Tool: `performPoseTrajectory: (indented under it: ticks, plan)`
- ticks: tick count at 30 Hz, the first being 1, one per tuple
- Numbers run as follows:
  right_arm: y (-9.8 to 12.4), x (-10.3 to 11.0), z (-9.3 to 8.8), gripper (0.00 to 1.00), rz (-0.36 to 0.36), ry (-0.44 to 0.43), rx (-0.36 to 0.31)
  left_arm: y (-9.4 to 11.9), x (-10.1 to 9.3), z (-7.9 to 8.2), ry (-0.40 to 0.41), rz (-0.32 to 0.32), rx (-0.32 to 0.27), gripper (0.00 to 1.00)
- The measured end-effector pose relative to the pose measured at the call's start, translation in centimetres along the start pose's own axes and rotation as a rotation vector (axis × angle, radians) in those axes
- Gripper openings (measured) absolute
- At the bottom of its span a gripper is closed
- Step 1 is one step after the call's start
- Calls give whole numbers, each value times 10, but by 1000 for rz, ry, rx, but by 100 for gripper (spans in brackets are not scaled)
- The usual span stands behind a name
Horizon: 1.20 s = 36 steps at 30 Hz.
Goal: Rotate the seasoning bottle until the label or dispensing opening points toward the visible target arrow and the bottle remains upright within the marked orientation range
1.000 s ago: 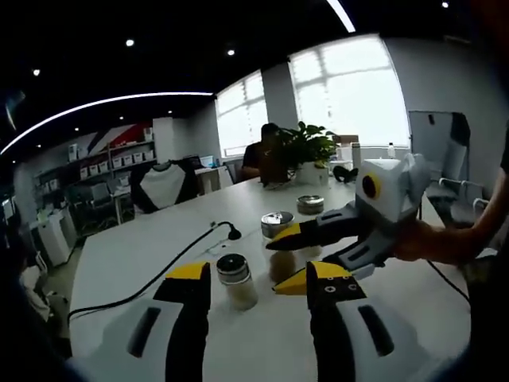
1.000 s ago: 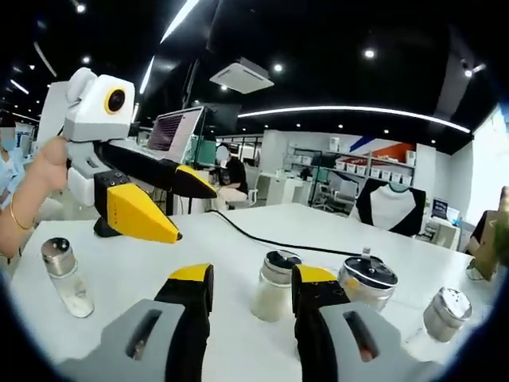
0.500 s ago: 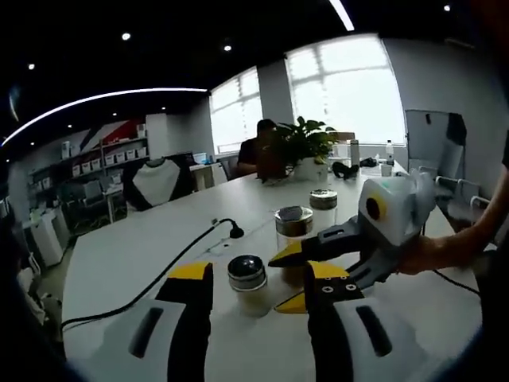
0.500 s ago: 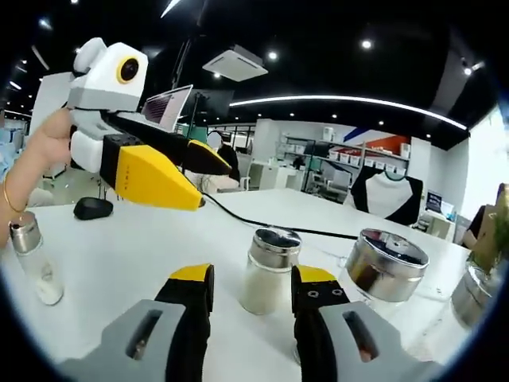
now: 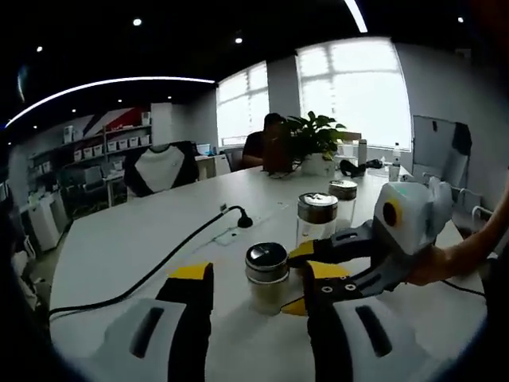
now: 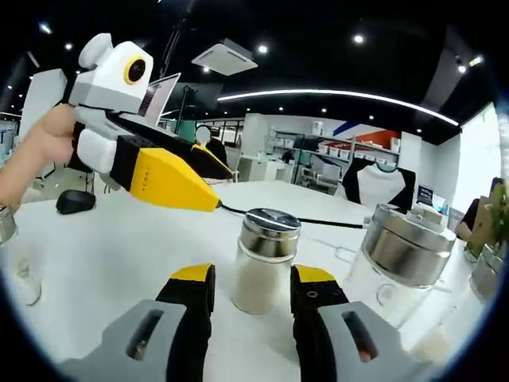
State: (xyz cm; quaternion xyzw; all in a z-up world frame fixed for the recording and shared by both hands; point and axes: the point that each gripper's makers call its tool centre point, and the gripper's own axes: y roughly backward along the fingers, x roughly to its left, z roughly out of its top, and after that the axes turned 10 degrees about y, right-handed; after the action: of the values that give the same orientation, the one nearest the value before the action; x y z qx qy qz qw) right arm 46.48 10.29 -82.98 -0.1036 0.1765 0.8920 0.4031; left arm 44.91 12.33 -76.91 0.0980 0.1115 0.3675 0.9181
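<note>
A small glass seasoning bottle (image 5: 266, 276) with a shiny metal lid stands upright on the white table (image 5: 143, 255); pale powder fills it. My left gripper (image 5: 256, 274) is open, and the bottle stands just ahead of its yellow-tipped jaws. My right gripper (image 5: 298, 280) reaches in from the right, open, its tips close beside the bottle. In the right gripper view the same bottle (image 6: 262, 261) stands just beyond my open right gripper (image 6: 253, 274), while the left gripper (image 6: 216, 187) hangs open above and left of it, held by a hand (image 6: 40, 155).
A larger metal-lidded jar (image 5: 316, 218) stands behind the bottle, with another jar (image 5: 343, 190) farther back. A black cable (image 5: 171, 259) crosses the table. The big jar (image 6: 402, 263) is close on the right; a mouse (image 6: 75, 201) and another shaker (image 6: 9, 259) lie left.
Both views have closed in on the bottle, which now looks larger. The right gripper's tips have come nearer to it; the bottle itself stands as before.
</note>
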Motion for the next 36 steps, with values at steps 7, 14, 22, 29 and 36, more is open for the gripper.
performPoseTrajectory:
  ticks: [7, 14, 22, 29, 36]
  plan:
    - [-12, 0, -8, 37, -24, -23, 9, -12, 0, -5, 7, -26, 10, 47]
    - [-18, -1, -6, 33, -28, -1, -13, -10, 2, -9, 23, -19, 15, 47]
    - [-21, 1, -5, 31, -29, 8, -22, -10, 5, -15, 41, -18, 23, 47]
    - [-24, 3, -4, 30, -16, 4, -68, -15, 5, -16, 45, -33, 29, 47]
    - [-26, 2, -2, 29, -26, -6, -84, -18, 10, -16, 45, -35, 32, 47]
